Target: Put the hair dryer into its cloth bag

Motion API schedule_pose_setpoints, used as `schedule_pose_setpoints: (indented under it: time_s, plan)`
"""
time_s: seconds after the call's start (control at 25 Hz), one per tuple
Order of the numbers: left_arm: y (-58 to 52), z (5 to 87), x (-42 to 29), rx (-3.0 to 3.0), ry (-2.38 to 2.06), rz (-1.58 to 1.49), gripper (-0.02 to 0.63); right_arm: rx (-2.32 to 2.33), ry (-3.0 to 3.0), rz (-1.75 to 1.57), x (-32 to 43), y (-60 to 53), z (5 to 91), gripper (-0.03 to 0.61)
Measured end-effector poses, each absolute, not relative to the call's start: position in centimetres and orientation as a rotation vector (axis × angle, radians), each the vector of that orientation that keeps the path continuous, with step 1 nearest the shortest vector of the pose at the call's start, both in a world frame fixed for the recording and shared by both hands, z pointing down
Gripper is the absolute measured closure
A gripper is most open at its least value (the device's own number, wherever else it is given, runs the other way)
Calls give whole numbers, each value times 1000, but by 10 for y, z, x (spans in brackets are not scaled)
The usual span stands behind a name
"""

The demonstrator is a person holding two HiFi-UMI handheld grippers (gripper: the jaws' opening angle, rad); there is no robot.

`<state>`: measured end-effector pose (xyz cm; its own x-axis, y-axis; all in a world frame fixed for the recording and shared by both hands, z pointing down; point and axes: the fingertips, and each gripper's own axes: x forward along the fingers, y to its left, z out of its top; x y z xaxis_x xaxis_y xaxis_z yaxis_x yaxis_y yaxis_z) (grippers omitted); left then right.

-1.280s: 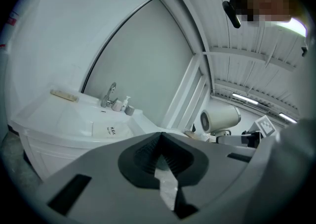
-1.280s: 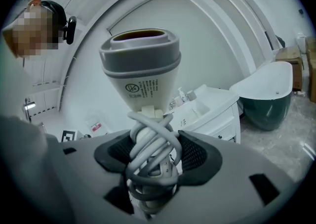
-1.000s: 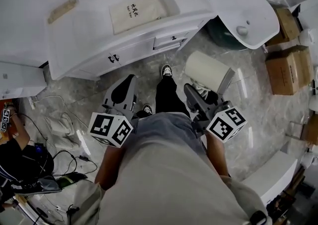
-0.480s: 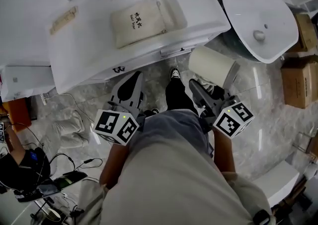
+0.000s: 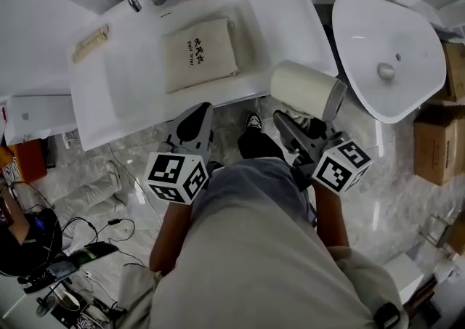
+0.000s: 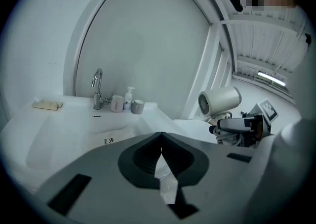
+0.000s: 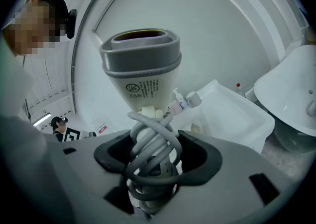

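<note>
The hair dryer (image 7: 143, 69) is cream-white, with a grey mouth on its stubby barrel and a grey cord coiled round its handle. The right gripper (image 7: 150, 168) clamps that wrapped handle and holds the dryer in the air by the front corner of the white sink (image 5: 131, 95). The cloth bag (image 5: 200, 54), cream with small dark print, lies flat in the basin, apparently empty, and the left gripper (image 6: 160, 144) has its jaws pressed together on nothing.

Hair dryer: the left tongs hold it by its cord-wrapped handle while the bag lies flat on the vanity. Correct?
No. The right tongs hold the hair dryer by its cord-wrapped handle, as the right gripper view shows; the left tongs are shut and empty. The bag does lie flat on the vanity.
</note>
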<state>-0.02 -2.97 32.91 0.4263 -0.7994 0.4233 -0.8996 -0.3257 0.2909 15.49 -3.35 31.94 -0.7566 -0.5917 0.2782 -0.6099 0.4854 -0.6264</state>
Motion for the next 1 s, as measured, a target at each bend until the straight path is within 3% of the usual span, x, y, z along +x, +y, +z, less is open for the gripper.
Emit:
schedule_pose_setpoints:
  time_s: [0.4, 0.52, 0.76, 1.0]
  plan:
    - [-83, 377, 12, 2042, -1553, 401, 604, 936, -2686, 1112, 174, -98, 327, 311]
    - [-92, 390, 17, 2040, -1532, 440, 514, 922, -2676, 1135, 173, -107, 331, 311]
    - [-121, 425, 23, 1989, -1524, 571, 471, 895, -2643, 1160, 170, -121, 342, 311]
    - [-148, 456, 29, 1945, -1491, 624, 468, 899, -2609, 1184, 169, -125, 350, 311]
